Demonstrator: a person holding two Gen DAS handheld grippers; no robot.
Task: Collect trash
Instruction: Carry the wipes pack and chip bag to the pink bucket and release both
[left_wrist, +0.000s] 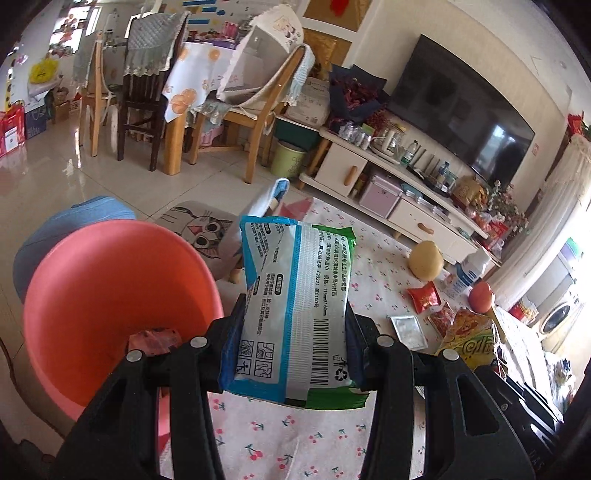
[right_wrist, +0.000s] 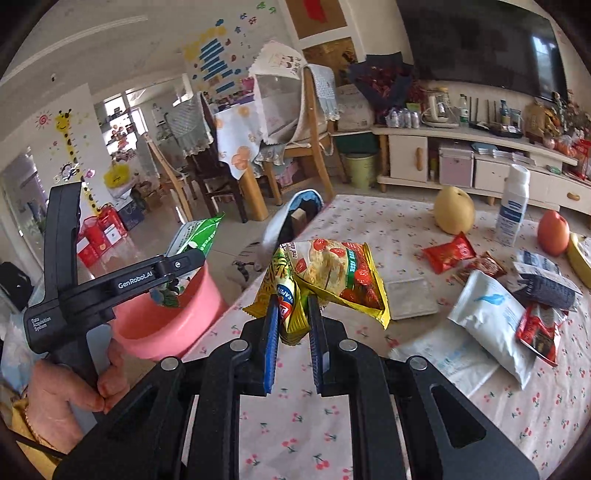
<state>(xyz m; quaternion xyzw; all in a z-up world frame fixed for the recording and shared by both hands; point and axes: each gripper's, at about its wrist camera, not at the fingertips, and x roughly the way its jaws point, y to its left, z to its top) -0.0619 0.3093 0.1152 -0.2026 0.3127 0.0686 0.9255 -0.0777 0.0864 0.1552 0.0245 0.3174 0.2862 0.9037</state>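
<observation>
The left tongs (left_wrist: 295, 354) are clamped on a blue-and-green wipes packet (left_wrist: 295, 310), held upright just right of the pink basin (left_wrist: 110, 288); a red wrapper (left_wrist: 155, 338) already lies inside. To drop it well, I judge they should swing left until the packet hangs over the basin's middle before opening, since its tall top could catch the rim. The right tongs (right_wrist: 291, 321) pinch a yellow snack wrapper (right_wrist: 332, 280), with the basin to their left. Ahead of them on the cherry-print surface (right_wrist: 314, 443) lie a white pouch (right_wrist: 491, 314), red wrappers (right_wrist: 448, 253), a pear (right_wrist: 454, 214) and a bottle (right_wrist: 513, 210). Beyond stand dining chairs (right_wrist: 295, 147), a cabinet and a television (right_wrist: 480, 40).
</observation>
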